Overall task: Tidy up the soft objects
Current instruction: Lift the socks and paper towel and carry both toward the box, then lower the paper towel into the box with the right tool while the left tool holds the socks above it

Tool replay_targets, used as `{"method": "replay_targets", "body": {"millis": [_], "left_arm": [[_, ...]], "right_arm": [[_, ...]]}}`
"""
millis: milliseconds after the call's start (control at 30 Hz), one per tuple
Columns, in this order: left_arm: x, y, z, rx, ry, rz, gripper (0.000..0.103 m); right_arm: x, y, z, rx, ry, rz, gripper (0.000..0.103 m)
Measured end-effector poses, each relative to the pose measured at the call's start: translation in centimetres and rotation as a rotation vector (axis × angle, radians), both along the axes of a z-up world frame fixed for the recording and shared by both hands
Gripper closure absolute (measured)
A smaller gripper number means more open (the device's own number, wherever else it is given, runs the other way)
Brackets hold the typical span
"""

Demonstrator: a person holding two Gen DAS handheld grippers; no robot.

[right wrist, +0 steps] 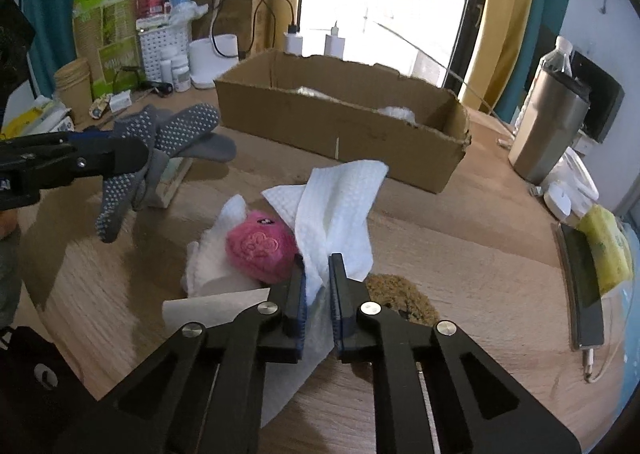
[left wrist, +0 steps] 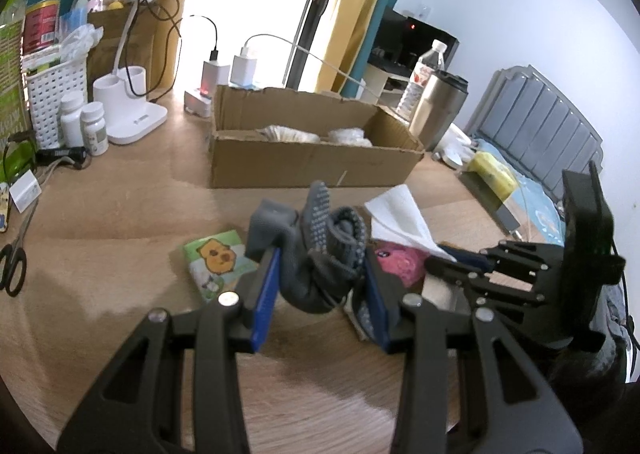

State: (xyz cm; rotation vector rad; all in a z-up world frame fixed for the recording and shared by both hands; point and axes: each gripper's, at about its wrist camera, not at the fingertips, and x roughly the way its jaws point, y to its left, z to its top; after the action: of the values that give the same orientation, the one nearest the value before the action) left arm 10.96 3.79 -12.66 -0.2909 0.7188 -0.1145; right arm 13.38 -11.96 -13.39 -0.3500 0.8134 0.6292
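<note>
A: What could go wrong near the cardboard box [right wrist: 340, 126]?

B: In front of the box, the white paper towel [right wrist: 340, 214] is pinched thinly by the nearly closed right hand-held gripper [right wrist: 318, 290]; it could tear or slip, or the pink plush toy [right wrist: 260, 246] it drapes over could be dragged. Left of the box, grey dotted socks [left wrist: 320, 254] are clamped by the partly open left hand-held gripper [left wrist: 320, 294]; a loose one could drop onto the worktop [right wrist: 460, 262].

A: What is hidden?

B: A brown fuzzy thing [right wrist: 400, 290] is covered by the right fingers. Pale items inside the box cannot be identified.
</note>
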Motion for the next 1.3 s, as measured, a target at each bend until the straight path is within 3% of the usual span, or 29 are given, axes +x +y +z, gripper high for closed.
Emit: {"method": "replay_targets", "body": {"millis": [600, 1300], "left_arm": [[0.5, 0.5, 3.0, 0.046, -0.065, 0.013, 0.062], [4.2, 1.5, 4.7, 0.071, -0.083, 0.049, 0.062]], "right_arm": [[1.8, -0.3, 5.4, 0.081, -0.115, 0.012, 0.093], [7.9, -0.5, 6.5, 0.113, -0.132, 0.009, 0.093]]}}
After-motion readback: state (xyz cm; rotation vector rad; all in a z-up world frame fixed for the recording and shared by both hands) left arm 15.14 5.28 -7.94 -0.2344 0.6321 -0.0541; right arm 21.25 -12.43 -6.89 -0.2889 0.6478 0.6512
